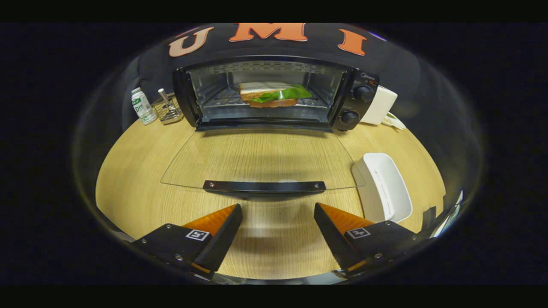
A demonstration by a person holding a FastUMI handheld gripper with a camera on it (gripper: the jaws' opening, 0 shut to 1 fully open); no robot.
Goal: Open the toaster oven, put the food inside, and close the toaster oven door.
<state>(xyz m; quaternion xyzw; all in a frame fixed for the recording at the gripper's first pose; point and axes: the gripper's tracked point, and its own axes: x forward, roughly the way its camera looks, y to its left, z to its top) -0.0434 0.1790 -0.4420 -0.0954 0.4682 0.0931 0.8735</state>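
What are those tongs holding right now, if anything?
Nothing. The tongs are open and empty, just short of the oven door's handle; the sandwich already sits inside.
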